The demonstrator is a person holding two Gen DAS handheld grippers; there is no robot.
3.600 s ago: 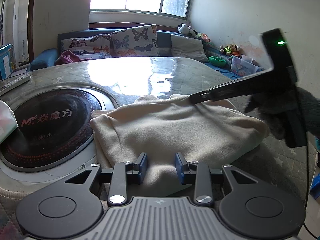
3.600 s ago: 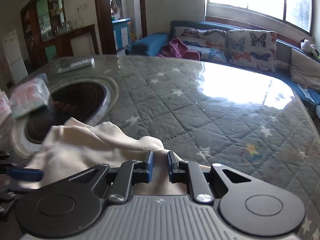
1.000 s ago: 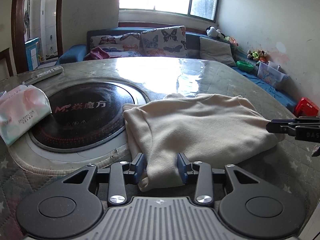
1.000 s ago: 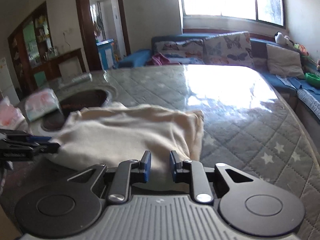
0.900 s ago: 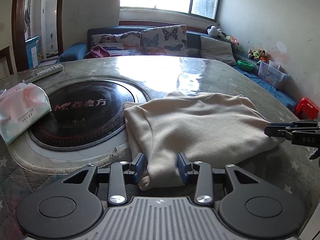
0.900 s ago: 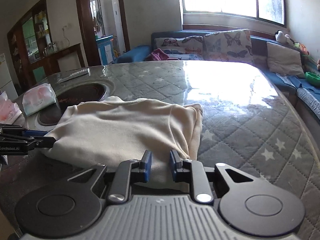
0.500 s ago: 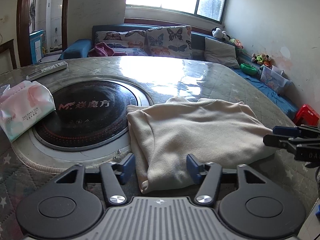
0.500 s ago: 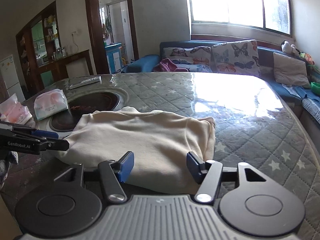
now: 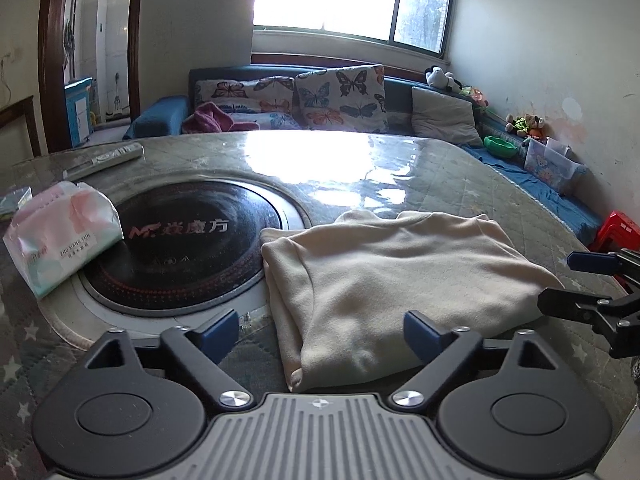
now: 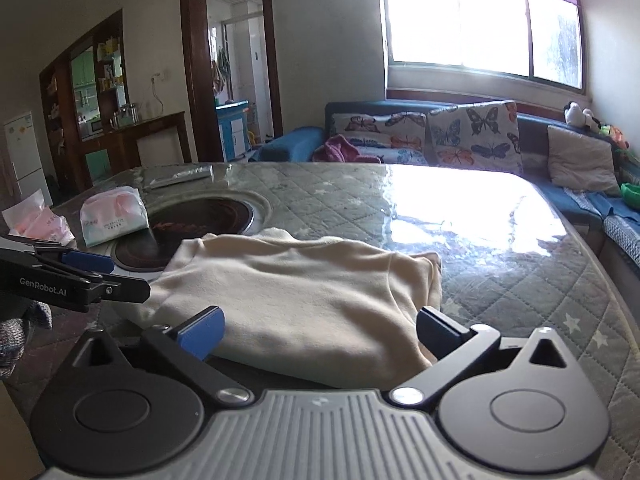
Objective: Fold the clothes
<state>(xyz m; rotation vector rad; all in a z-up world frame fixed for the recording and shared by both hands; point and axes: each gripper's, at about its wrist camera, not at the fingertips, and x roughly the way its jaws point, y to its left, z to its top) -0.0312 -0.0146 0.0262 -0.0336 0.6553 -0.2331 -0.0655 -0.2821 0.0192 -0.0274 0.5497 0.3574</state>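
Note:
A cream garment [image 9: 392, 280] lies folded into a thick rectangle on the quilted table, beside the round black cooktop. My left gripper [image 9: 322, 330] sits at its near edge, jaws opening wide, the blue pads clear of the cloth on both sides. In the right wrist view the same cream garment [image 10: 304, 296] fills the middle, and my right gripper [image 10: 320, 330] is at its opposite side, jaws also opening, pads off the fabric. Each gripper shows in the other's view: the right gripper [image 9: 576, 284] at the far right, the left gripper [image 10: 104, 276] at the far left.
The round black cooktop [image 9: 180, 248] is set into the table [image 9: 460, 176] left of the garment. A tissue pack [image 9: 60, 236] rests on its rim, a remote [image 9: 108, 158] lies beyond. A second tissue pack [image 10: 36, 224] and a sofa with butterfly cushions [image 10: 432, 136] are further off.
Both grippers went from nearly shut on the garment's edges to wide apart, letting the cloth go. The folded garment stays flat where it was laid; the right gripper drew back slightly.

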